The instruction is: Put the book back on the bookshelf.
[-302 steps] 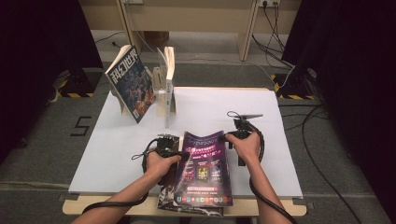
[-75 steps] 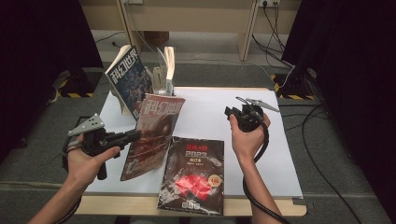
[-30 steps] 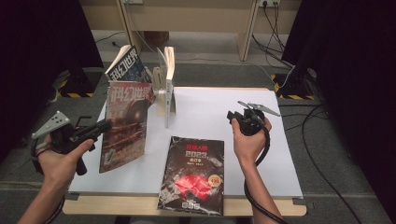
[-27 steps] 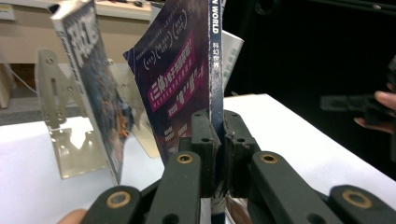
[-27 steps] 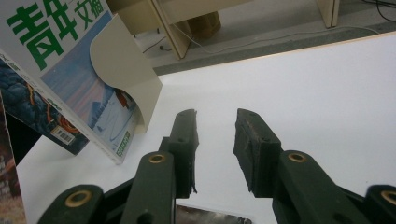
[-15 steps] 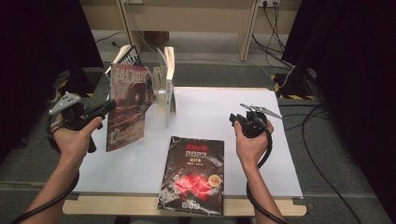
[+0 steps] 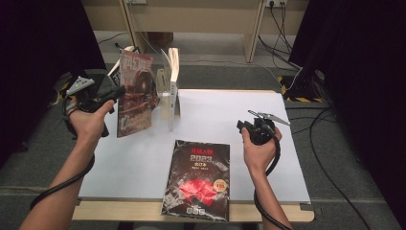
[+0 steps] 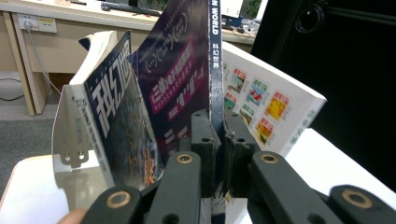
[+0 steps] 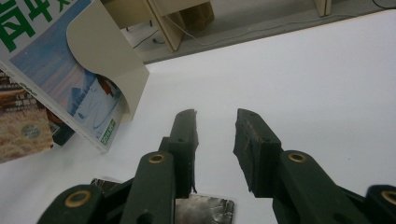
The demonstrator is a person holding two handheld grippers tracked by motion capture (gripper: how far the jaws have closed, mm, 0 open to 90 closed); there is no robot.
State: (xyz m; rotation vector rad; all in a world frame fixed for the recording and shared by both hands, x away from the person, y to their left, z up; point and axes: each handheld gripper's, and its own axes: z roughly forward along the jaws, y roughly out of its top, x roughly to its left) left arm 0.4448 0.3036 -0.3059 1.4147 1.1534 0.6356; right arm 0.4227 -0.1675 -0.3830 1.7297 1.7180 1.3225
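My left gripper (image 7: 116, 92) is shut on the spine edge of a red-and-dark magazine (image 7: 136, 88), holding it upright off the table's far left corner. It sits beside the leaning magazine (image 7: 115, 72) and the cream bookend (image 7: 171, 108). In the left gripper view the jaws (image 8: 215, 128) pinch the dark spine of this magazine (image 8: 187, 70), with a blue-covered magazine (image 8: 116, 126) on its left and a white-backed book (image 8: 261, 107) on its right. My right gripper (image 7: 245, 126) hovers open and empty over the table's right side, jaws (image 9: 217, 126) apart above bare white surface.
A black magazine (image 7: 198, 179) with a red picture lies flat at the front edge of the white table (image 7: 230, 110); its corner (image 9: 205, 210) shows under my right jaws. A book (image 9: 56, 70) leans on the bookend (image 9: 107, 60). Cables lie on the floor at the right.
My left hand has carried the upright magazine toward the far side and to the right, up against the leaning magazine and the bookend. The right hand has stayed where it was.
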